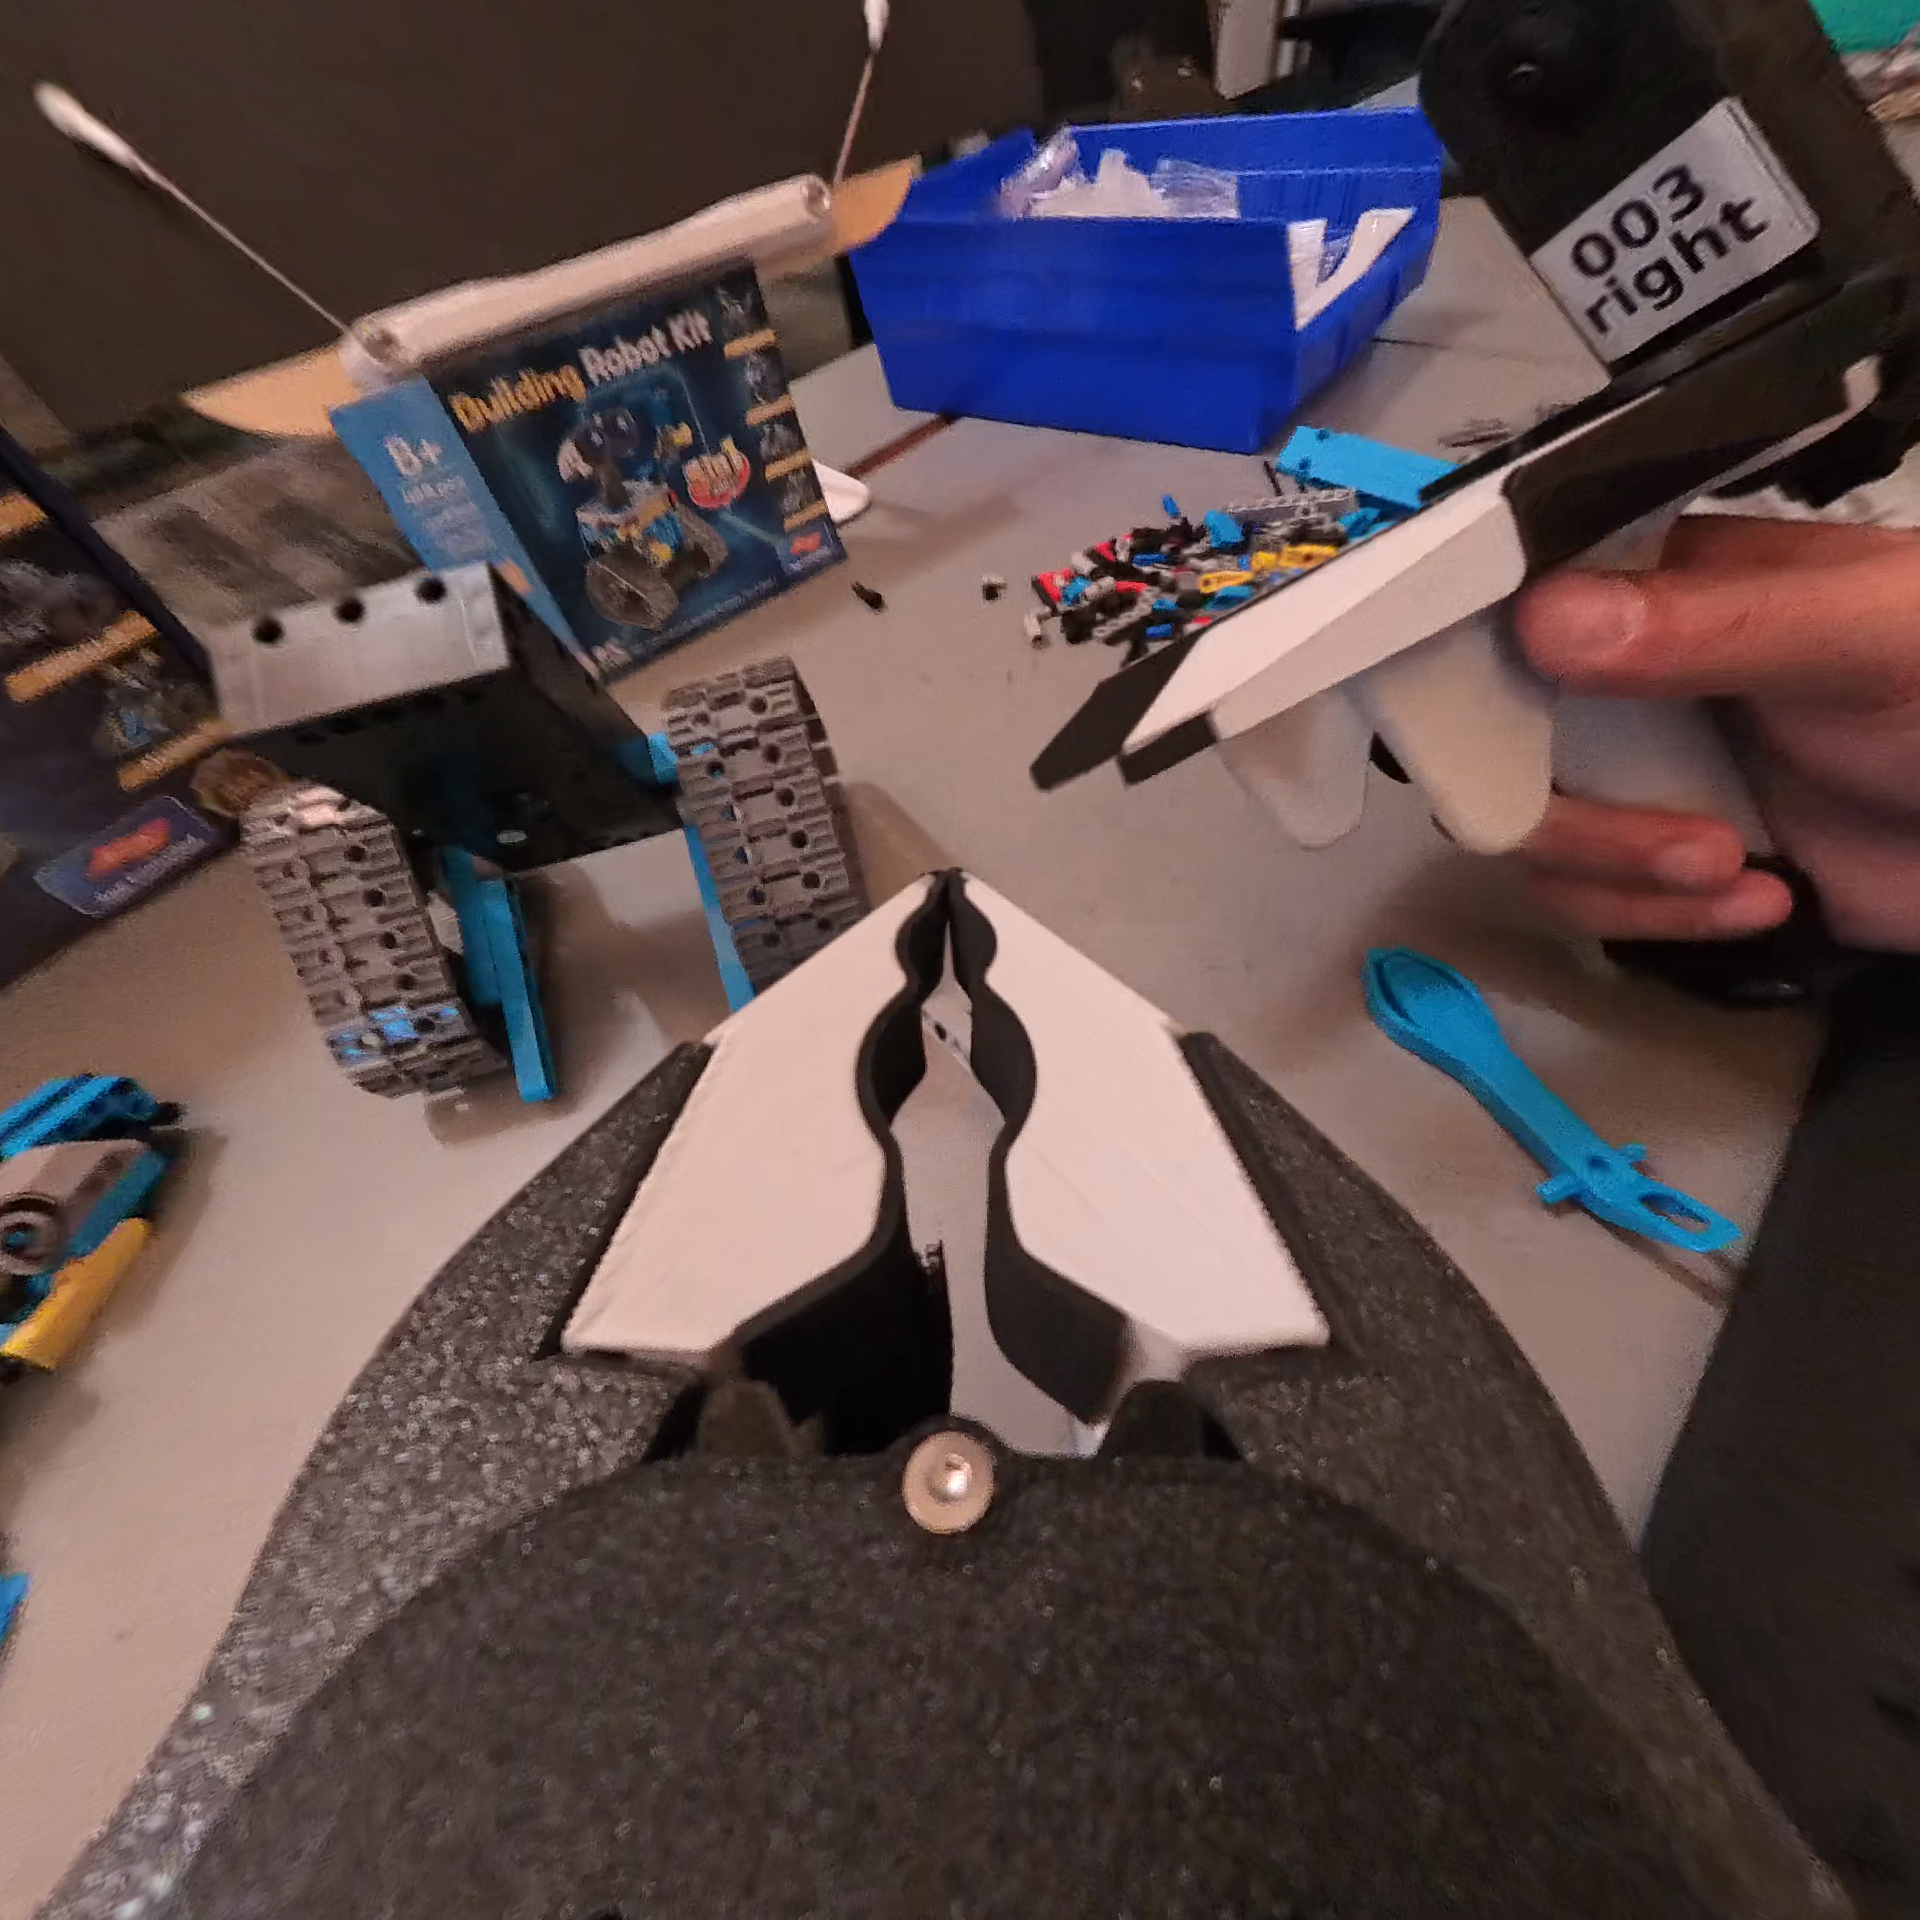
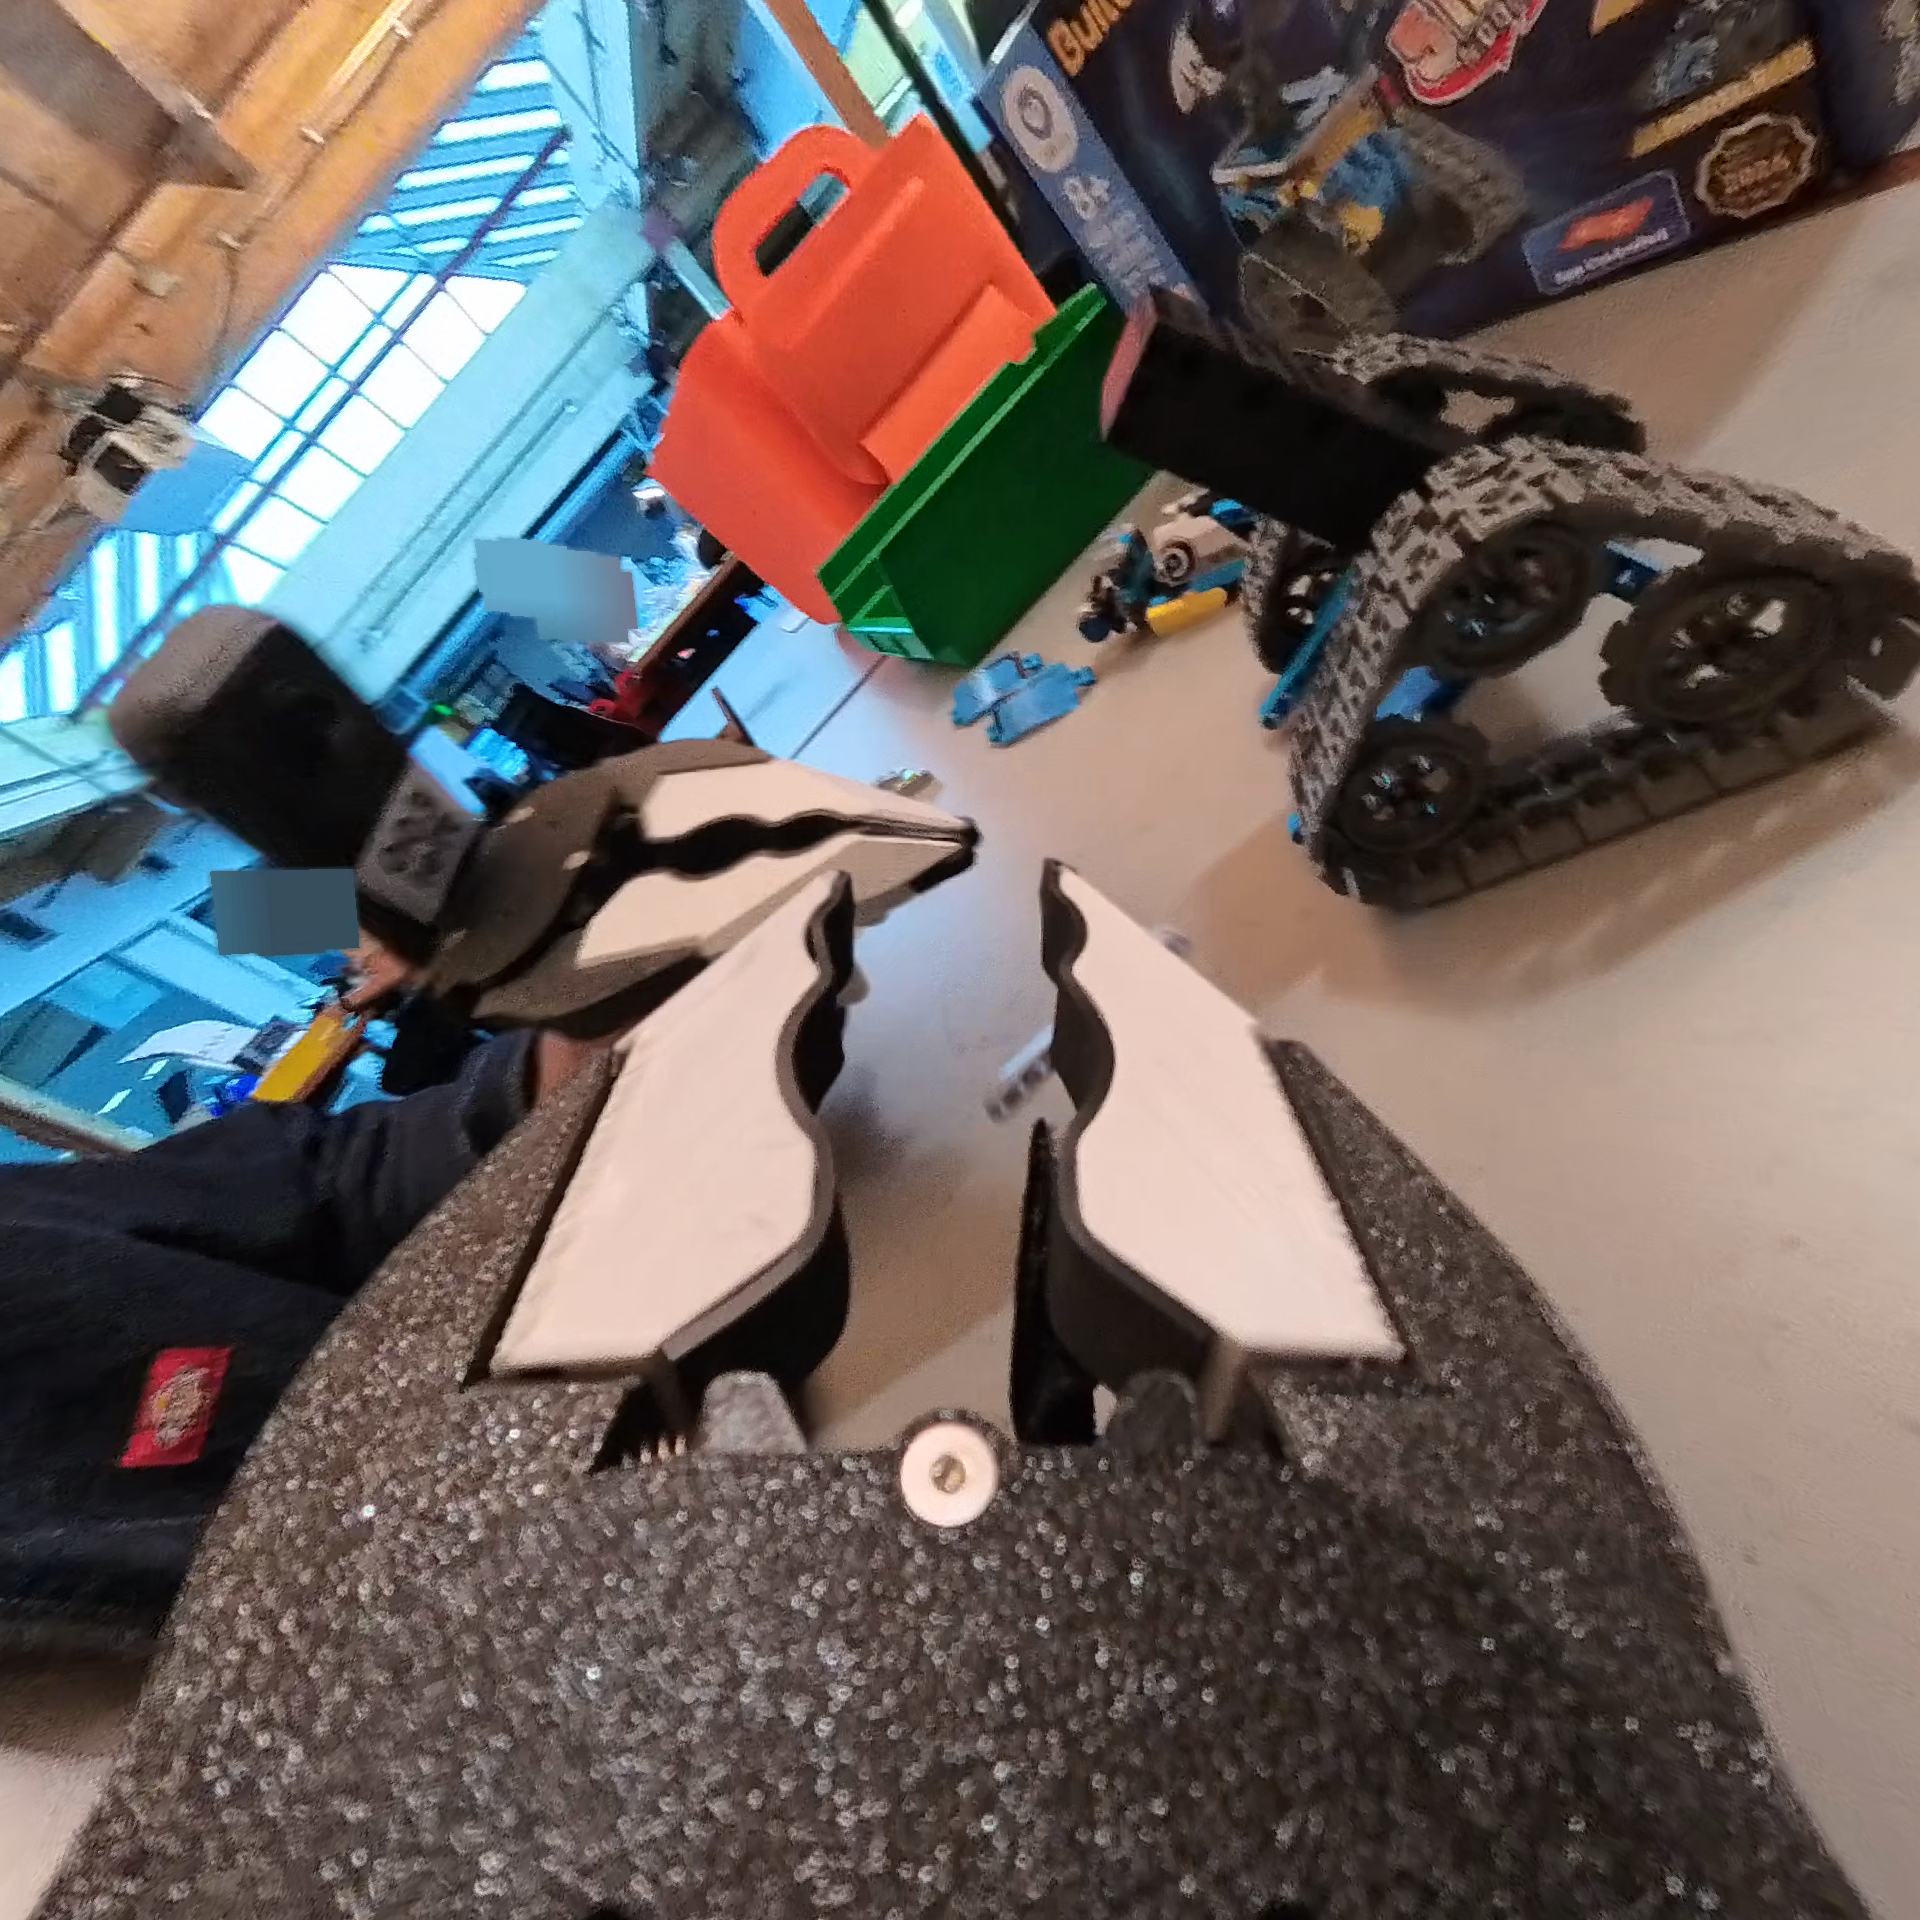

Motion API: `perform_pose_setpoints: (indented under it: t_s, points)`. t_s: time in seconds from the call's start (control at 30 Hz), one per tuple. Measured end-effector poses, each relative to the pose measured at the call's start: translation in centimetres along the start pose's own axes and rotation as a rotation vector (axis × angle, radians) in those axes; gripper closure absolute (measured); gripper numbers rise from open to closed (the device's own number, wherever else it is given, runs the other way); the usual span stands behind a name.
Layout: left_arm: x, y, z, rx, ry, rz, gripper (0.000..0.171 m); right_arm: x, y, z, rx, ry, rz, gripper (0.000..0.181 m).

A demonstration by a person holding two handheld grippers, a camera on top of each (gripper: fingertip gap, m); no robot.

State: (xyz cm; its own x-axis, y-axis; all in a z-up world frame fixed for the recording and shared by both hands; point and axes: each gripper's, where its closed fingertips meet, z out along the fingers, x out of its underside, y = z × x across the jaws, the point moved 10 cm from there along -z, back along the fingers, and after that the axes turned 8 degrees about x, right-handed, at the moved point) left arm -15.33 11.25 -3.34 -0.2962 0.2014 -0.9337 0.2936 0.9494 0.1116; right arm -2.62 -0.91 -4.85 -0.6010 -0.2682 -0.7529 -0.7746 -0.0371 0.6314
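Two wrist views are given, and the left one is taken first. The left gripper (image 1: 948, 883) is seen with its tips pressed together; a thin pale piece seems lodged deeper between the fingers, though what it is cannot be told. Just ahead and to the left of the tips, a tracked robot model (image 1: 540, 831) stands on the grey table (image 1: 1091, 831). Behind it leans a kit box (image 1: 623, 457). Farther ahead to the right lie a pile of small bricks (image 1: 1174, 566) and a blue bin (image 1: 1132, 281). A blue brick tool (image 1: 1517, 1101) lies to the right, and the right gripper (image 1: 1081, 753) is held above it by a hand (image 1: 1745, 727).

In the right wrist view, the right gripper (image 2: 945, 883) is seen spread apart and empty. The left gripper (image 2: 961, 836) is met just ahead-left of its tips, pinched together. The tracked robot model (image 2: 1558, 665) stands ahead to the right, well apart.

The model is judged light but fragile, liable to shed snapped-on parts; its rubbery treads would flex, so the stiff black body is judged the better hold.
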Motion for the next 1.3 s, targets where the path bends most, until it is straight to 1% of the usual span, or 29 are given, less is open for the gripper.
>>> perform_pose_setpoints:
  t_s: [0.07, 0.1, 0.13, 0.17, 0.2, 0.23, 0.27, 0.3, 0.37, 0.4, 0.43, 0.5, 0.57, 0.63, 0.67, 0.73, 0.77, 0.83, 0.87, 0.9, 0.93, 0.97, 1.0, 1.07, 1.1, 1.13, 1.3]
  points:
    - [-0.1, -0.6, -0.1, -0.041, 0.029, 0.107, 0.171, 0.2, -0.8, 0.2, 0.122, 0.033, -0.034, 0.154]
    - [0.1, -0.6, -0.2, -0.056, 0.045, 0.132, 0.171, -0.1, -1.2, -0.2, 0.159, 0.033, -0.050, 0.154]
    - [0.3, -0.4, -0.4, -0.064, 0.048, 0.120, 0.171, -0.5, -1.5, -0.7, 0.190, 0.016, -0.072, 0.151]
    - [0.5, -0.2, -0.6, -0.039, 0.059, 0.077, 0.171, -0.7, -1.7, -1.2, 0.229, 0.004, -0.106, 0.152]
    - [1.0, 0.0, -0.6, -0.005, 0.103, 0.009, 0.171, -0.8, -2.0, -1.5, 0.267, 0.005, -0.138, 0.153]
    - [1.6, 0.2, -0.5, 0.018, 0.180, -0.081, 0.165, -0.8, -2.2, -1.6, 0.293, 0.017, -0.156, 0.154]
    - [2.4, 0.4, -0.4, 0.045, 0.253, -0.178, 0.145, -0.6, -2.4, -1.5, 0.302, 0.031, -0.153, 0.156]
    - [3.1, 0.3, -0.3, 0.073, 0.294, -0.272, 0.135, -0.4, -2.5, -1.2, 0.288, 0.042, -0.133, 0.156]
    - [3.9, 0.0, -0.1, 0.132, 0.304, -0.423, 0.134, -0.1, -2.4, -0.7, 0.238, 0.064, -0.081, 0.156]
    - [4.2, -0.1, 0.1, 0.130, 0.324, -0.445, 0.134, 0.1, -2.4, -0.5, 0.221, 0.073, -0.065, 0.156]
    - [4.5, -0.2, 0.4, 0.095, 0.367, -0.426, 0.134, 0.2, -2.4, -0.3, 0.214, 0.082, -0.060, 0.156]
    - [4.8, -0.8, 1.0, 0.037, 0.435, -0.349, 0.127, 0.2, -2.4, -0.3, 0.226, 0.088, -0.074, 0.156]
    - [4.7, -1.1, 1.4, -0.014, 0.459, -0.282, 0.127, 0.1, -2.4, -0.6, 0.231, 0.083, -0.083, 0.157]
    - [4.8, -1.4, 2.0, 0.020, 0.464, -0.294, 0.133, 0.0, -2.6, -0.8, 0.220, 0.079, -0.067, 0.157]
    - [4.8, -1.5, 2.2, 0.036, 0.461, -0.304, 0.133, 0.0, -2.7, -0.8, 0.210, 0.079, -0.055, 0.157]
    - [4.7, -1.6, 2.3, 0.073, 0.468, -0.259, 0.148, 0.0, -2.8, -0.9, 0.201, 0.084, -0.042, 0.157]
    - [4.7, -1.8, 2.3, 0.099, 0.471, -0.244, 0.165, 0.0, -2.8, -0.9, 0.200, 0.092, -0.045, 0.158]
    - [4.8, -1.9, 2.3, 0.117, 0.460, -0.146, 0.165, 0.4, -2.8, -0.7, 0.201, 0.150, -0.074, 0.162]
    - [4.9, -1.9, 2.2, 0.126, 0.452, -0.107, 0.165, 0.9, -2.8, -0.4, 0.205, 0.212, -0.100, 0.165]
    - [5.0, -1.8, 2.2, 0.135, 0.444, -0.119, 0.165, 1.6, -2.8, 0.0, 0.203, 0.292, -0.134, 0.167]
    - [5.1, -1.7, 2.2, 0.150, 0.437, -0.139, 0.165, 2.3, -2.6, 0.6, 0.204, 0.363, -0.176, 0.165]
    - [5.1, -1.5, 2.2, 0.166, 0.430, -0.154, 0.165, 2.9, -2.2, 1.1, 0.206, 0.425, -0.241, 0.162]
    - [5.2, -1.3, 2.2, 0.180, 0.422, -0.177, 0.165, 3.4, -1.7, 1.6, 0.234, 0.464, -0.344, 0.163]
    - [5.3, -1.0, 2.1, 0.198, 0.409, -0.214, 0.165, 4.1, -0.4, 2.3, 0.321, 0.491, -0.574, 0.170]
    - [5.4, -0.9, 2.2, 0.199, 0.405, -0.225, 0.165, 4.4, 0.0, 2.6, 0.373, 0.498, -0.646, 0.173]
    - [5.4, -0.9, 2.2, 0.199, 0.402, -0.232, 0.165, 4.8, 0.3, 3.0, 0.401, 0.507, -0.675, 0.173]
    - [5.5, -0.5, 2.2, 0.224, 0.384, -0.299, 0.165, 5.0, 0.5, 3.9, 0.451, 0.501, -0.619, 0.174]
